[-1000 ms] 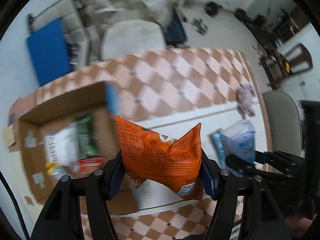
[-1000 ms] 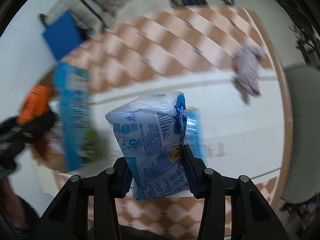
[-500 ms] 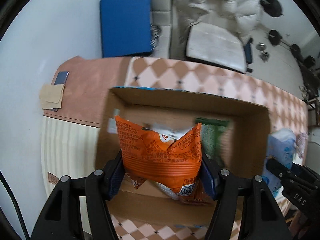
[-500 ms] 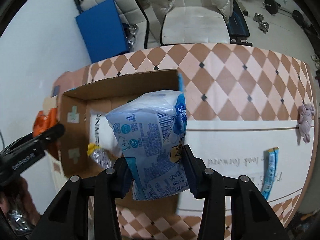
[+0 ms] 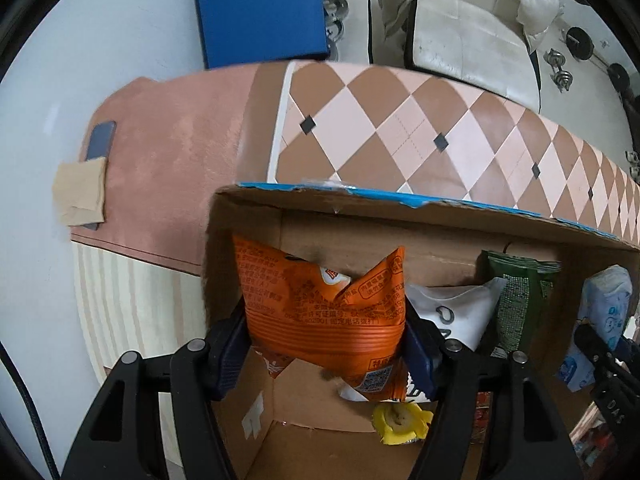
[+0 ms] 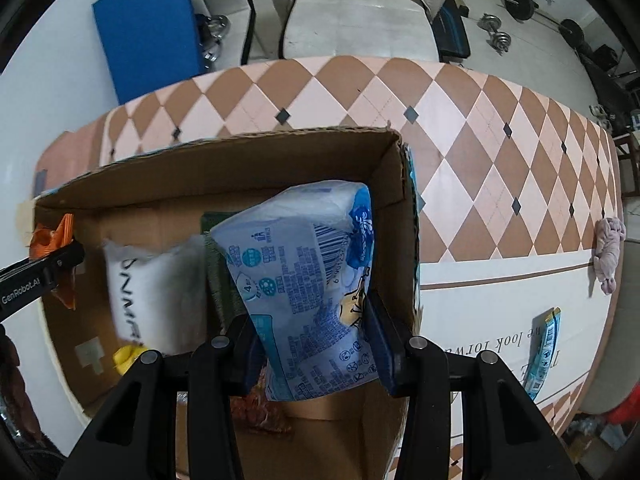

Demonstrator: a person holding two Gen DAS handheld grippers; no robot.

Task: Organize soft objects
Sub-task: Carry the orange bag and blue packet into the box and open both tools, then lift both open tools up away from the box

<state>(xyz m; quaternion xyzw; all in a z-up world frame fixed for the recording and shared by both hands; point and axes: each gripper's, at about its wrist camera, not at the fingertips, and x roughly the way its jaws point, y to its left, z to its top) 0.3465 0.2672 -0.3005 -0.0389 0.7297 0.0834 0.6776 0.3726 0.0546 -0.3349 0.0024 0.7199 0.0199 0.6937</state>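
Both grippers loaded, both over the cardboard box.

Left wrist view: my left gripper [image 5: 326, 344] is pinching the orange snack bag [image 5: 320, 312], pads pressed into both its sides, bag upright over the left end of the cardboard box [image 5: 400, 204]. In the box I see a white pouch [image 5: 456, 316], a green packet [image 5: 520, 300] and something yellow [image 5: 400, 420] (can't tell what). Phone [image 5: 100, 140] and beige cloth [image 5: 82, 192] lie well apart on the table's left end.

Right wrist view: my right gripper [image 6: 316, 352] is clamped on the blue tissue pack [image 6: 308, 280], held over the box's right end, near its right wall. A pink soft toy [image 6: 608, 252] and a blue sachet [image 6: 546, 352] lie on the table [image 6: 480, 160] outside the box.
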